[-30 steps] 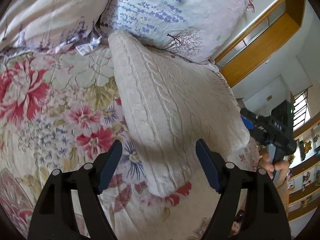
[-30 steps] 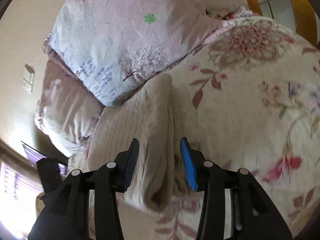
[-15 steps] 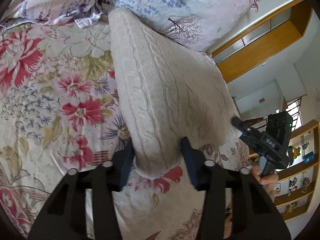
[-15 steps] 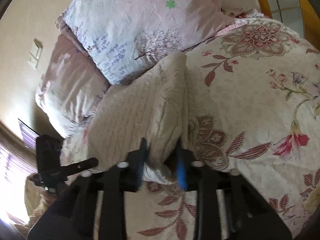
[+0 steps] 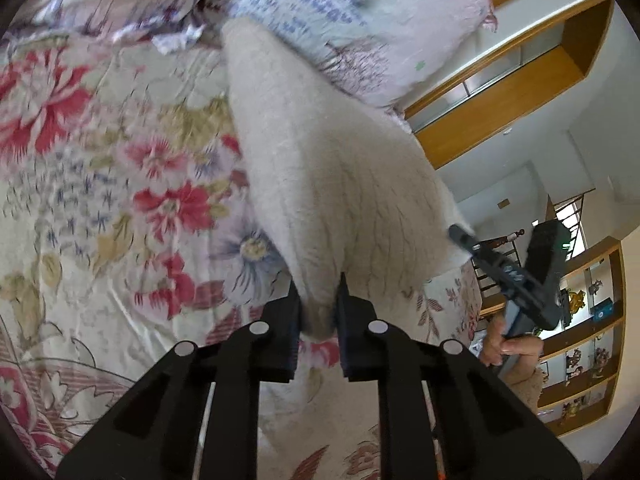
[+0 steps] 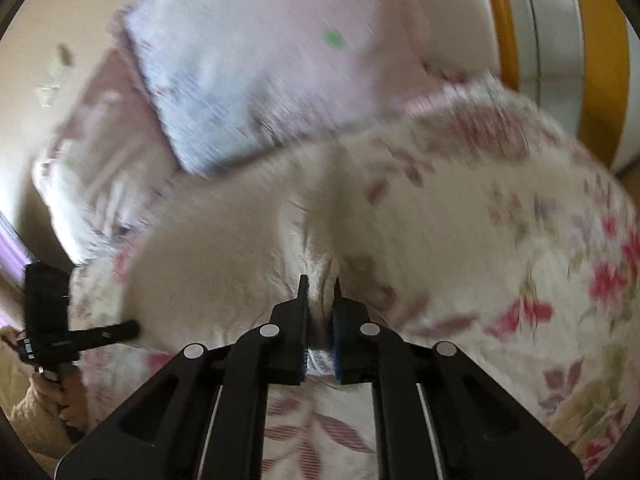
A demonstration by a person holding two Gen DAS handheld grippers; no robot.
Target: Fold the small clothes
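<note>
A cream cable-knit garment (image 5: 320,168) lies lengthwise on a flowered bedspread (image 5: 120,184). My left gripper (image 5: 318,292) is closing on the garment's near left corner, with knit bunched between its jaws and its pads pressing on it. In the same view the right gripper (image 5: 460,234) bites the garment's other near corner, held by a hand (image 5: 508,348). In the blurred right wrist view my right gripper (image 6: 320,292) is shut on the knit garment (image 6: 248,248), a fold pinched between its fingers. The left gripper's handle (image 6: 52,320) shows at the left.
Two pale printed pillows (image 5: 360,12) lie at the far end of the bed, just past the garment. A wooden-framed window (image 5: 520,76) and wall shelves (image 5: 592,332) stand to the right. The bedspread (image 6: 500,240) stretches right of the garment.
Both grippers closed from wide apart onto the garment's near corners. The near edge of the knit now bunches up and lifts between them.
</note>
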